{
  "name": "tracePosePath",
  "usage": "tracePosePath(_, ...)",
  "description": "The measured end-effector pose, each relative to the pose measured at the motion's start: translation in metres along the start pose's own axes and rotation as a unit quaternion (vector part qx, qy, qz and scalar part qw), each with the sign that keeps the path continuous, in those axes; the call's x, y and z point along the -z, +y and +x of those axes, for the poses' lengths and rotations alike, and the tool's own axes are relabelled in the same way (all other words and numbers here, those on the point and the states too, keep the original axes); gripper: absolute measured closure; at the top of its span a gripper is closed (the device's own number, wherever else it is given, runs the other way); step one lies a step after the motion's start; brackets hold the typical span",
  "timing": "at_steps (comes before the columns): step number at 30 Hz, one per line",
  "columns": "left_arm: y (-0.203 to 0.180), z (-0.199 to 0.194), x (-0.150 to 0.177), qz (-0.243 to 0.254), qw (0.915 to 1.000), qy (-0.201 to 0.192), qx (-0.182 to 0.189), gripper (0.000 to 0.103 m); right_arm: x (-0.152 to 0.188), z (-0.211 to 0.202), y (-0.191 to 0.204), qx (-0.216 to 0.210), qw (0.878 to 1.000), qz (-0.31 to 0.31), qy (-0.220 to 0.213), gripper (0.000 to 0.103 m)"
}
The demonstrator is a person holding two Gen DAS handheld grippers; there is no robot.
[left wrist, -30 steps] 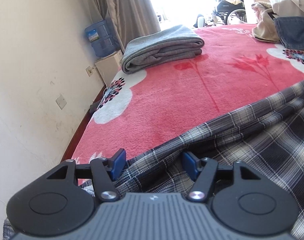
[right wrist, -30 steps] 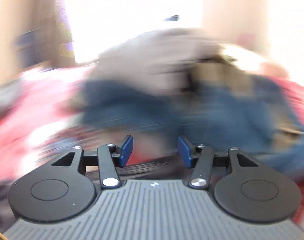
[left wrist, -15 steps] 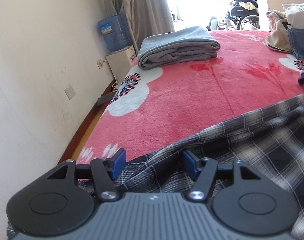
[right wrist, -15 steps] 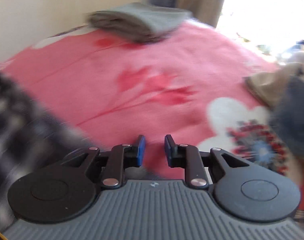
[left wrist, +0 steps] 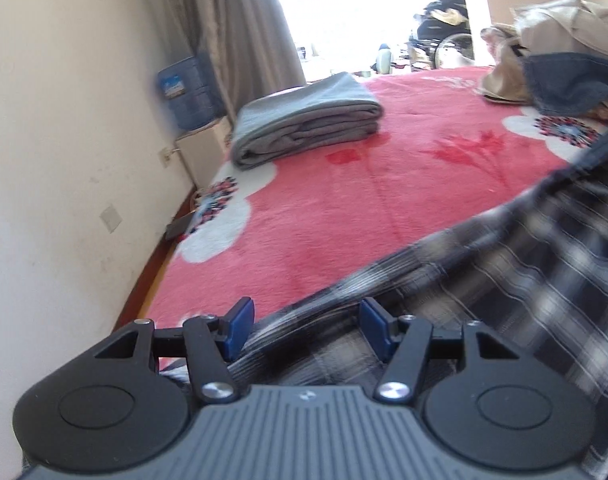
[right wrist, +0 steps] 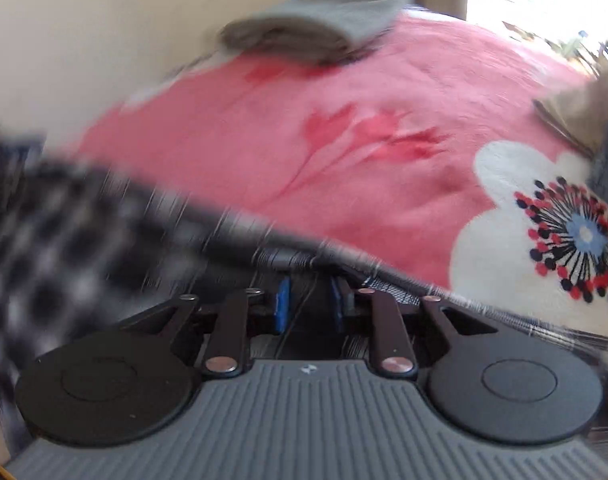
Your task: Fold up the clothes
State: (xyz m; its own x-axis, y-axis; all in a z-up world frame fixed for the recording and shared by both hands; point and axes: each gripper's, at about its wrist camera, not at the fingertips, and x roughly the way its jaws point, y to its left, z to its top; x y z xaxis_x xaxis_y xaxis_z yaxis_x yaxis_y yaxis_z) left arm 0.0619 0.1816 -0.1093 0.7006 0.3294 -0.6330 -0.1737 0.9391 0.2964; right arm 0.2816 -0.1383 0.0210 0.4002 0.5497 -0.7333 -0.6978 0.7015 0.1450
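left wrist: left gripper (left wrist: 301,328) holds its jaws apart with a ridge of the plaid shirt (left wrist: 484,292) between them, pads not pressing; the shirt lies on the near end of the red blanket (left wrist: 344,208), well short of the grey stack (left wrist: 304,120); little has changed here.
right wrist: right gripper (right wrist: 308,304) has swung over from the far pile and its jaws have just closed on the shirt's far edge (right wrist: 103,232); that hem looks ready to lift for a fold.
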Motion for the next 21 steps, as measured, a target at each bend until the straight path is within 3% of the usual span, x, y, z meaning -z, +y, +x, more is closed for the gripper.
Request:
tracePosePath(3, -0.011, 0.004, 0.000, 0.020, 0.9996, 0.007, 0.016, 0.043, -0.014, 0.019, -0.014, 0.036, 0.999, 0.034, -0.016, 0.086)
tracePosePath(7, -0.015, 0.014, 0.002, 0.032, 0.9993, 0.012, 0.015, 0.045, -0.019, 0.026, -0.025, 0.050, 0.996, 0.064, -0.026, 0.086)
tracePosePath(10, -0.003, 0.025, -0.001, 0.013, 0.9995, 0.028, -0.001, 0.046, -0.017, 0.007, -0.032, 0.128, 0.988, 0.078, -0.043, 0.084)
tracePosePath(16, 0.049, 0.039, -0.007, -0.133, 0.9885, 0.071, 0.008, 0.045, 0.022, -0.094, -0.087, 0.146, 0.965, 0.199, -0.088, 0.082)
tracePosePath(21, 0.053, 0.023, -0.010, -0.139, 0.9884, 0.048, -0.038, 0.047, 0.078, -0.187, -0.100, 0.176, 0.946, 0.255, -0.095, 0.081)
